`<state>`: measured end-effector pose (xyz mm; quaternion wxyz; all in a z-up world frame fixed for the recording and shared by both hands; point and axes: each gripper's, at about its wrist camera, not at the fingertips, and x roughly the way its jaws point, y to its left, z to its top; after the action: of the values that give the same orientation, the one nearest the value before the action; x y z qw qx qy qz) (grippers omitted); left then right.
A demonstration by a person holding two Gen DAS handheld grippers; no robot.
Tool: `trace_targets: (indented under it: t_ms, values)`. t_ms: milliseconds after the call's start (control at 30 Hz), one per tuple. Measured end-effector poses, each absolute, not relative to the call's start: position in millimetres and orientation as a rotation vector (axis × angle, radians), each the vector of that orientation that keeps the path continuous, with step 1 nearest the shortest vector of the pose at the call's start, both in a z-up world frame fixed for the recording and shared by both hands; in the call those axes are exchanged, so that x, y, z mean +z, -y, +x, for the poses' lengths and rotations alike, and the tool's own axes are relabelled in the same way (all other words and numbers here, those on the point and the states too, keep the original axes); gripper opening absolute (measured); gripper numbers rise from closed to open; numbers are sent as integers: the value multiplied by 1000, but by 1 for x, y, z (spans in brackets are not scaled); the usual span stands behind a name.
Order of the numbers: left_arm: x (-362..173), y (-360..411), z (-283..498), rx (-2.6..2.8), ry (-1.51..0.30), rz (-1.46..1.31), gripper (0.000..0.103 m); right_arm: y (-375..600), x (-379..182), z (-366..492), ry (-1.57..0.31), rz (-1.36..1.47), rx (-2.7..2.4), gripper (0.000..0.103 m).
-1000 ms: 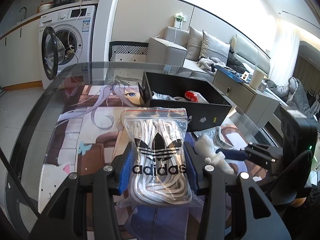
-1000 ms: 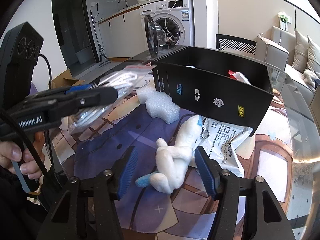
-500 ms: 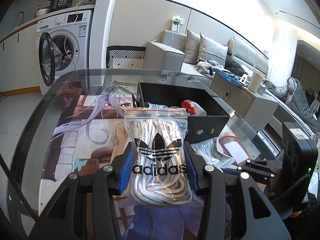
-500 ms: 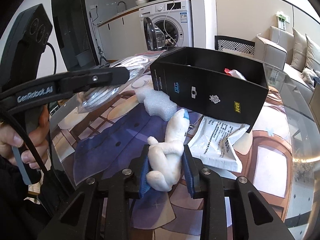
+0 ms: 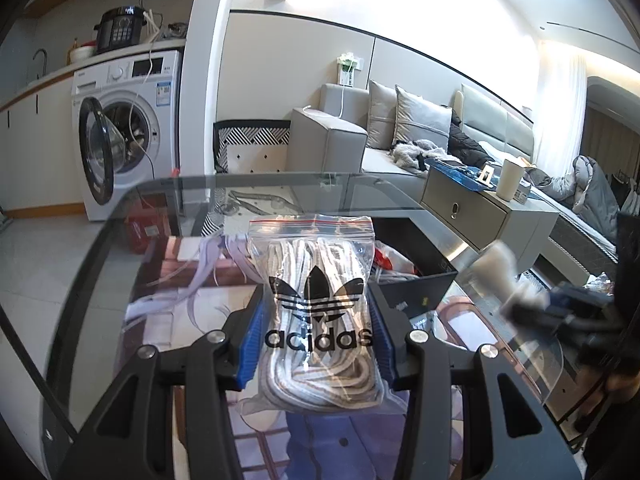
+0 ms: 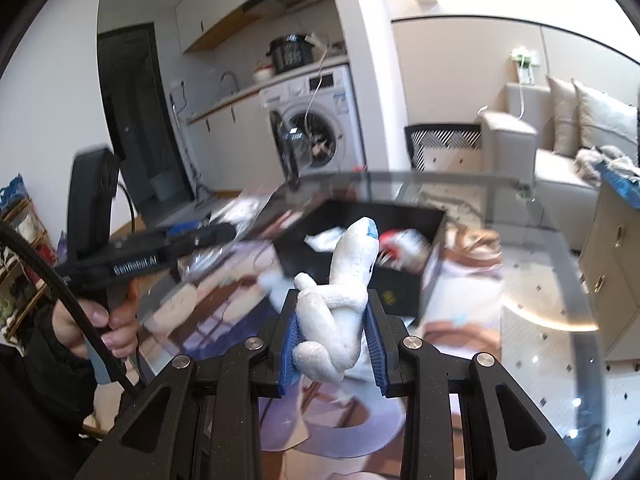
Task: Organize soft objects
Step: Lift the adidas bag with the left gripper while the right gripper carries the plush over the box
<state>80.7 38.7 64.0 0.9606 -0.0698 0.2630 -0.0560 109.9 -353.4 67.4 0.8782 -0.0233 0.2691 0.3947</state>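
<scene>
A clear zip bag of white laces with a black adidas logo (image 5: 312, 256) is clamped upright in my left gripper (image 5: 316, 300), lifted above the printed mat. My right gripper (image 6: 332, 320) is shut on a white plush toy with a blue tip (image 6: 344, 292), held in the air in front of the open black box (image 6: 400, 216). Inside the box lie a red and white packet (image 6: 400, 240) and something white. In the left wrist view the box (image 5: 416, 248) sits just behind and right of the bag. The right gripper (image 5: 560, 304) appears there as a blur at the far right.
A glass table (image 5: 100, 280) carries a printed anime mat (image 5: 192, 280). A person's hand (image 6: 112, 320) holds the left gripper's handle. A washing machine (image 5: 124, 128) with its door open stands beyond the table, a grey sofa (image 5: 400, 132) and a low cabinet (image 5: 480, 208) to the right.
My right gripper closed on the plush toy and lifted it off the mat toward the black box. My left gripper rose a little with the bag still in it.
</scene>
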Motion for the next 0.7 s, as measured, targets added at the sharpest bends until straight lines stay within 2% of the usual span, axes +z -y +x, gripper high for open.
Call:
trace_targets:
  t_ms: [367,700]
  values:
    - [84,-42,97,-107,-495,-120,46,359,108,123,-491,-82,820,31]
    - [87,-40,120,-118,-500,-137,46,337,100,143,-519,-84,847,31]
